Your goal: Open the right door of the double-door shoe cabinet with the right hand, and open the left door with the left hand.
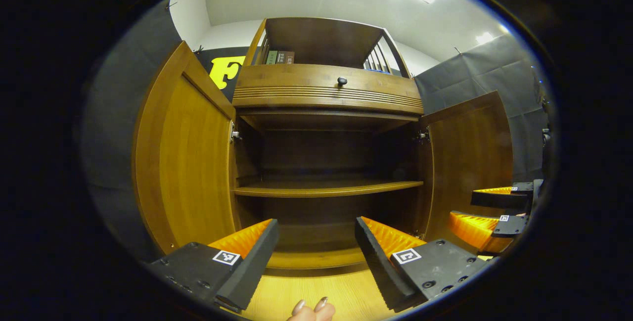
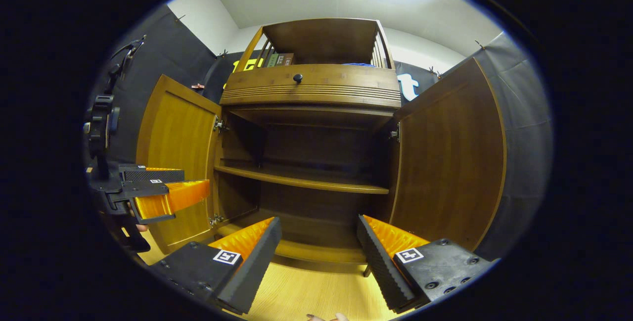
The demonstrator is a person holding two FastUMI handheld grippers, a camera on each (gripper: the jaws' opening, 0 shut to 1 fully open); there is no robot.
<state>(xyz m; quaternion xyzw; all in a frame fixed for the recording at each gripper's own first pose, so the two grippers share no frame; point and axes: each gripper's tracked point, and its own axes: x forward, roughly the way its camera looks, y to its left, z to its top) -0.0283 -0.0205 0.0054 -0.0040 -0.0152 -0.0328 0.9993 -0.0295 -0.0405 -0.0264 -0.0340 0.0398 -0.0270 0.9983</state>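
Fingertips point(image 1: 311, 310) of a hand peek in at the bottom edge of the left gripper view, below the left gripper point(image 1: 316, 252), whose fingers stand wide apart, empty. Ahead stands the brown wooden double-door shoe cabinet point(image 1: 326, 98), its left door point(image 1: 185, 158) and right door point(image 1: 470, 162) both swung open, showing one bare shelf point(image 1: 326, 190) inside. The right gripper point(image 2: 319, 252) also hangs spread and empty. Books, perhaps, sit on top.
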